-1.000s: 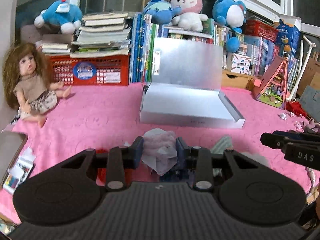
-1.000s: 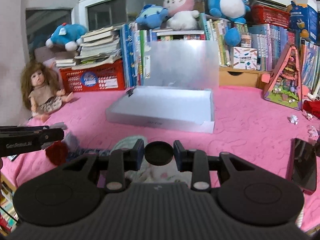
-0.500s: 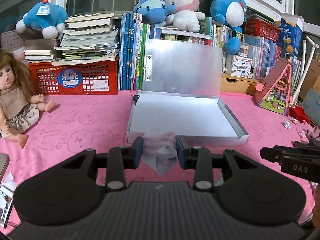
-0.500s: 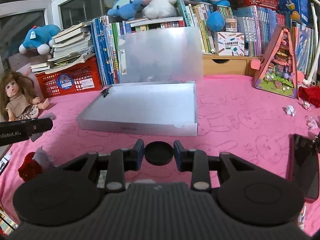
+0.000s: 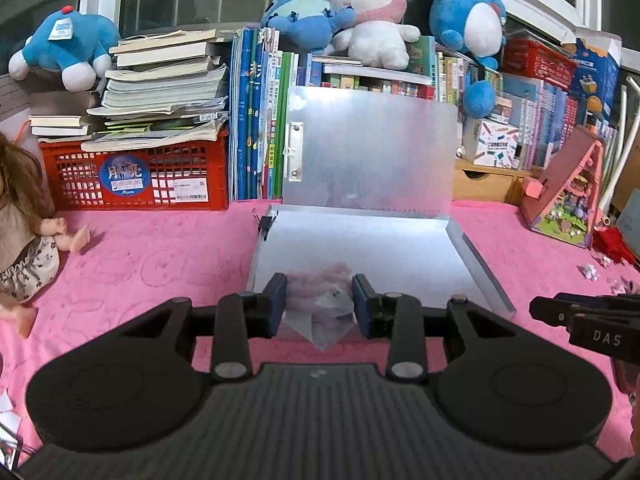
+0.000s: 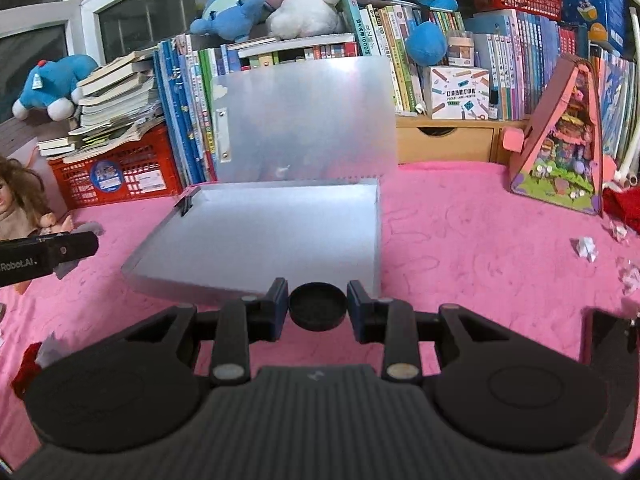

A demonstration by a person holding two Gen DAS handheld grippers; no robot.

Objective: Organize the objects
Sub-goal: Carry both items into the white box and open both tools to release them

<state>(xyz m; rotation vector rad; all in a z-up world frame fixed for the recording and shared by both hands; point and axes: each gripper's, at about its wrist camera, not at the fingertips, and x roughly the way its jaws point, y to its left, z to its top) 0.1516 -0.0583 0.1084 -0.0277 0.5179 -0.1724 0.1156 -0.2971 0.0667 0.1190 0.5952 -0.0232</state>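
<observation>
An open silver box (image 5: pixel 360 248) with its lid upright lies on the pink cloth; it also shows in the right wrist view (image 6: pixel 264 236). My left gripper (image 5: pixel 319 306) is shut on a pinkish bag in clear wrap (image 5: pixel 320 304), held over the box's front edge. My right gripper (image 6: pixel 318 306) is shut on a round black disc (image 6: pixel 318 306), held just before the box's front right corner. The right gripper shows at the right edge of the left wrist view (image 5: pixel 588 320); the left gripper shows at the left edge of the right wrist view (image 6: pixel 44 250).
Books, a red crate (image 5: pixel 136 176) and plush toys line the back. A doll (image 5: pixel 24 224) sits at the left. A pink toy house (image 6: pixel 560 152) stands at the right with paper scraps (image 6: pixel 584 246) near it. A dark phone (image 6: pixel 608 340) lies near right. A red object (image 6: pixel 26 364) lies near left.
Both grippers have moved forward toward the silver box, each still holding its object. The box now looks closer, and the left gripper's bag is over its front edge.
</observation>
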